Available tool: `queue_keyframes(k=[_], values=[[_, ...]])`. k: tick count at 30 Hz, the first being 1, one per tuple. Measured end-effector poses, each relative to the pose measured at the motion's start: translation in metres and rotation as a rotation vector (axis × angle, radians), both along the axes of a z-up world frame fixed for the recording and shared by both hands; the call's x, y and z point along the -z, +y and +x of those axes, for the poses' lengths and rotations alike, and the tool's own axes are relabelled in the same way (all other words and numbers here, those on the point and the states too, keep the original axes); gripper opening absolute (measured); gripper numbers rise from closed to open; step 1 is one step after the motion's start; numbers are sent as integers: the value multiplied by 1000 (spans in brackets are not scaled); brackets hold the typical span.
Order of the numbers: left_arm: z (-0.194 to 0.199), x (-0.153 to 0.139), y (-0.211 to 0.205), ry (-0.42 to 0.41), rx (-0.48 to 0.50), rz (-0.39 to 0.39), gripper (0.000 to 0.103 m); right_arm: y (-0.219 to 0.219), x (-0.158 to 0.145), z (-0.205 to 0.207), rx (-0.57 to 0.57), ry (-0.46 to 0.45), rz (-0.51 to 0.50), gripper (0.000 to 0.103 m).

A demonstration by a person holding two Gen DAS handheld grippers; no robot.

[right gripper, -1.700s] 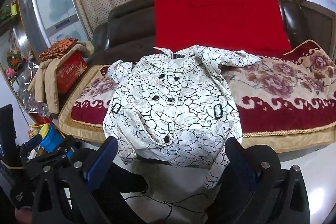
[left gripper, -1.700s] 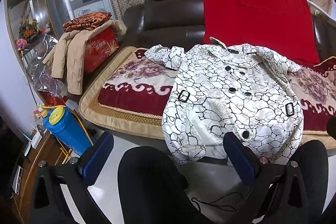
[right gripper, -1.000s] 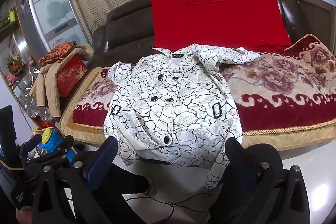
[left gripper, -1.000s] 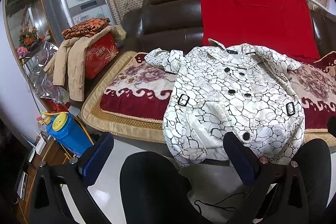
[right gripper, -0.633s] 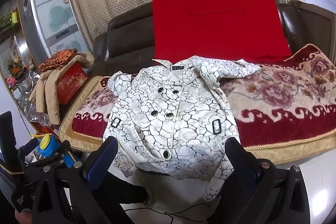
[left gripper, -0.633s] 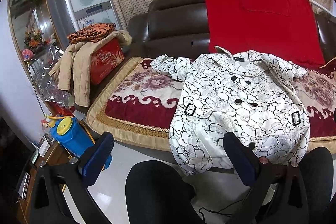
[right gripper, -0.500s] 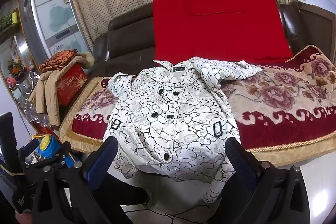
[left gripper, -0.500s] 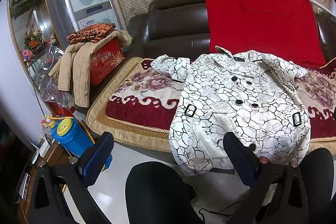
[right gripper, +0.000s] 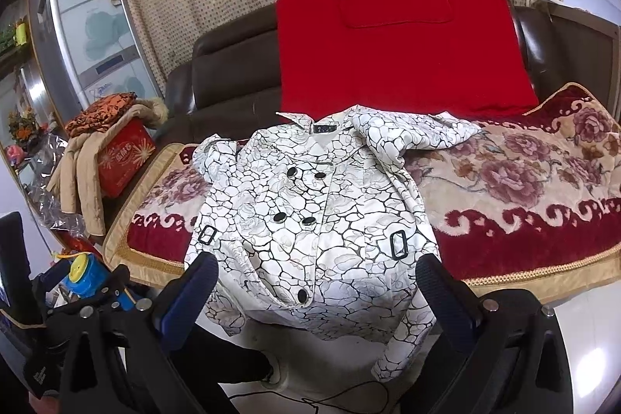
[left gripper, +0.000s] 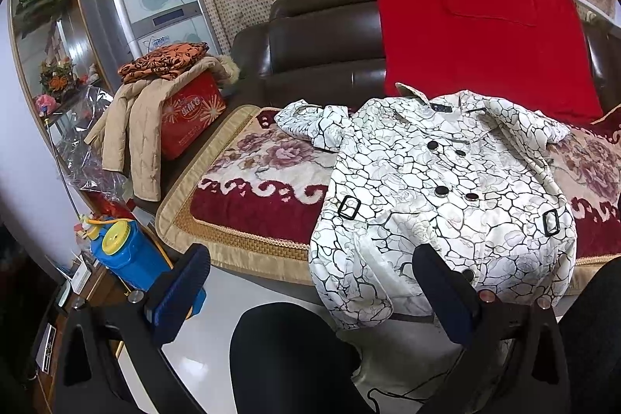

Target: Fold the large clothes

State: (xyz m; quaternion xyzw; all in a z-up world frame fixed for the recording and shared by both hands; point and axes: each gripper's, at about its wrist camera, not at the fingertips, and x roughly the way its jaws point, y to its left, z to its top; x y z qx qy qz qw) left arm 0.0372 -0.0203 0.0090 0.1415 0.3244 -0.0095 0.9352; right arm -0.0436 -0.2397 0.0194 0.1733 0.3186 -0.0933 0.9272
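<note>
The red box (left gripper: 190, 121) at the middle left of the left wrist view carries gold Chinese characters and firework marks, but the writing is too small to read. The small dark label inside the collar of the coat (right gripper: 310, 220) is also not readable.

The left gripper (left gripper: 310, 293) sits at the bottom of its frame, level, with its jaws wide apart and nothing between them; the blue pads (left gripper: 176, 293) are clear of the cloth. The right gripper (right gripper: 314, 297) sits low in its frame in the same way, jaws wide and holding nothing.

The white coat with black crackle pattern lies face up in the centre of both views, on the floral blanket (right gripper: 524, 181) of the sofa (left gripper: 322, 37), its hem hanging over the front edge. A red cloth (right gripper: 396, 45) covers the backrest behind it.
</note>
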Motion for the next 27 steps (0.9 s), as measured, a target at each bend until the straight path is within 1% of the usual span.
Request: queue_keyframes(k=[4,7,10,12,13,15,17,19,21,22,24,26,27], values=[[15,2,-5,8,1,-3,103,-7,3,13,2,0,-5,103],[45,5,-15,27,13,-25,103,-28,7,32,1,-12,28,103],[82,11,-30,36,24,-53,103,-73,15,58,40,-60,97,103],[118,21,-49,46,29,-58,103,-105,23,76,59,-68,154,103],[134,26,-58,51,40,-65,103,-132,33,90,93,-69,220,103],[162,36,-76,62,53,-79,103,-174,53,108,162,-89,334,103],[189,45,-92,74,57,-104,103,-211,69,127,231,-73,394,103],[219,51,-109,68,50,-147,103,-247,83,143,272,-100,479,103],[241,56,-122,61,43,-181,103,-273,97,159,286,-117,565,103],[251,59,-129,59,44,-199,103,-289,107,169,310,-122,623,103],[266,67,-141,35,45,-214,103,-312,123,186,326,-162,729,102],[275,76,-152,16,62,-205,103,-328,135,201,357,-158,775,97],[278,81,-155,10,70,-196,103,-338,143,210,399,-139,791,97]])
